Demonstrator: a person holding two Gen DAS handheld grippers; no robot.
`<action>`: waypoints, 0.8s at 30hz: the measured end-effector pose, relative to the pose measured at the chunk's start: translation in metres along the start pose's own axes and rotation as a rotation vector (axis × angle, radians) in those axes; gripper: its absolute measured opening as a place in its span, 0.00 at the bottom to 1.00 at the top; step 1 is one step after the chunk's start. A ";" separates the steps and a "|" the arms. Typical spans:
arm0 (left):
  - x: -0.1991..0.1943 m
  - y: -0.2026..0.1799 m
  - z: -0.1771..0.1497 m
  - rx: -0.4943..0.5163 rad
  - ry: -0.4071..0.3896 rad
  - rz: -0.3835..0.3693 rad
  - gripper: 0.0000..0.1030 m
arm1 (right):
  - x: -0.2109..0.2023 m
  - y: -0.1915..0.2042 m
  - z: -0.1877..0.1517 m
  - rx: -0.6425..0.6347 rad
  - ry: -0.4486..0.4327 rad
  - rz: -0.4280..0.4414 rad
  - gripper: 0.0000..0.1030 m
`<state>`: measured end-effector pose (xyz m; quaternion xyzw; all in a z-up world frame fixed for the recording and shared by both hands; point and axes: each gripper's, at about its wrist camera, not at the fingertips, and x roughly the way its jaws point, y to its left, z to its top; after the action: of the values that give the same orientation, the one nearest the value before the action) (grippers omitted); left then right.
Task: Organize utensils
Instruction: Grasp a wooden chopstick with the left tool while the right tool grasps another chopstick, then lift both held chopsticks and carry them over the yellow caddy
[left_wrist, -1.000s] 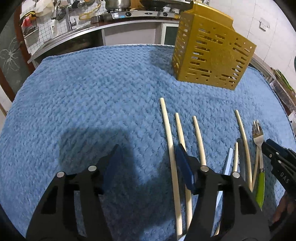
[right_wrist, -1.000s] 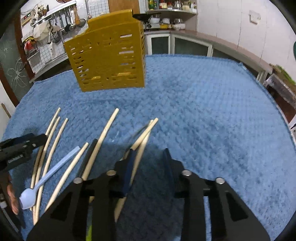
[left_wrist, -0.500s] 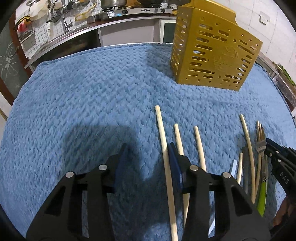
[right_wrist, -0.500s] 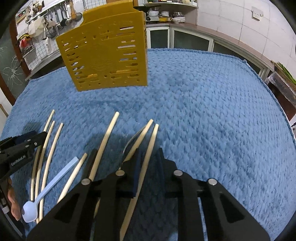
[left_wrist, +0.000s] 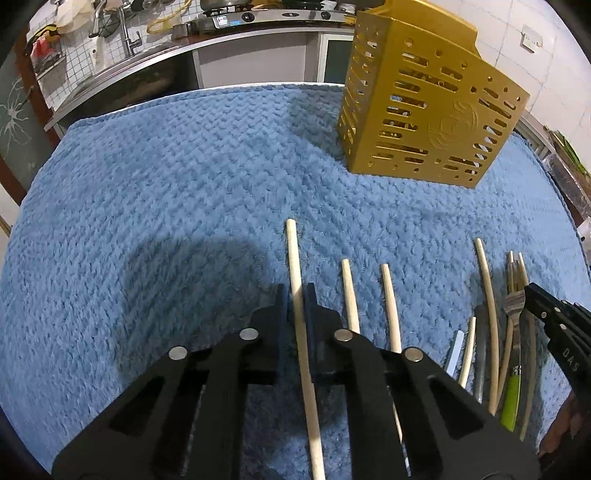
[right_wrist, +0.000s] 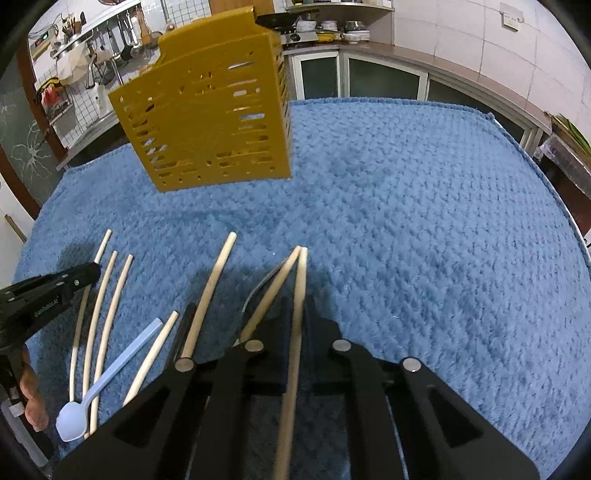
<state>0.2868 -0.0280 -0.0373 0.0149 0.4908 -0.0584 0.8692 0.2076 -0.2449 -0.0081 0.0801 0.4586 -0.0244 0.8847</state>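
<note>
Kitchen counters and a sink ring the table, which is covered by a blue towel. On it stands the yellow perforated utensil holder, well apart from the loose utensils lying near me: several pale chopsticks, a fork with a green handle, and a light blue spoon.

Both tools have just been closing. My left gripper is now clamped on the leftmost chopstick, which runs straight between its pads. My right gripper has pinched the rightmost chopstick, whose tip touches a neighbouring stick's.

I judge both pickups secured, so lifting and carrying the pair to the holder comes next. The right stick's neighbour may drag along.
</note>
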 end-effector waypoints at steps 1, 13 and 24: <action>-0.001 0.001 0.000 -0.003 -0.003 -0.004 0.05 | -0.001 -0.001 0.000 0.004 -0.001 0.003 0.07; -0.024 0.001 0.000 -0.012 -0.046 -0.062 0.04 | -0.012 -0.008 0.001 0.020 -0.030 0.028 0.06; -0.060 0.002 0.000 -0.007 -0.149 -0.091 0.04 | -0.045 -0.004 0.005 0.007 -0.116 0.065 0.06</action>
<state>0.2570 -0.0211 0.0138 -0.0147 0.4254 -0.0970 0.8997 0.1853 -0.2508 0.0313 0.0963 0.4036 -0.0017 0.9098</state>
